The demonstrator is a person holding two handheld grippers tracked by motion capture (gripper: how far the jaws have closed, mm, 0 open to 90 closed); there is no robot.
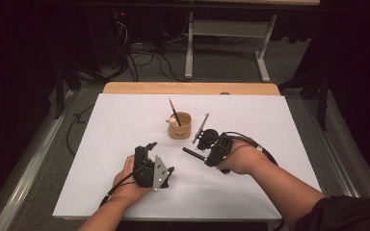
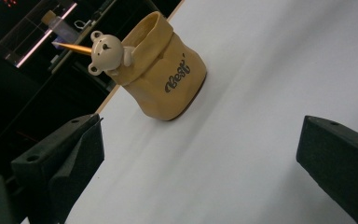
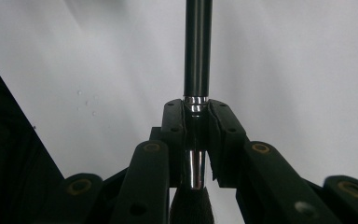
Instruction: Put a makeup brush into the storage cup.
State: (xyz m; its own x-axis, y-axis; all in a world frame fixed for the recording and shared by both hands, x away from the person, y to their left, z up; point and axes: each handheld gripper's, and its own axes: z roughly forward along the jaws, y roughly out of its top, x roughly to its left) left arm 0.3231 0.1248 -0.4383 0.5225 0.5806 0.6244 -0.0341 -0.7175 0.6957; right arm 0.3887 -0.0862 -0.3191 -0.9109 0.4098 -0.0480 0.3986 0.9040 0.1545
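**Right gripper clamping a pen beside the cup**

Right gripper (image 1: 203, 149) is gripping a black pen (image 1: 192, 154) between nearly closed jaws; in its own view the pads are pressing the pen's (image 3: 197, 51) chrome band, the barrel running away over the white sheet (image 1: 250, 125). Left gripper (image 1: 147, 150) is resting on the sheet with jaws standing wide and empty, facing the tan cup (image 2: 163, 79). That cup (image 1: 180, 126) is sitting mid-table, holding a pencil (image 1: 174, 111) and a bear figure (image 2: 105, 51).
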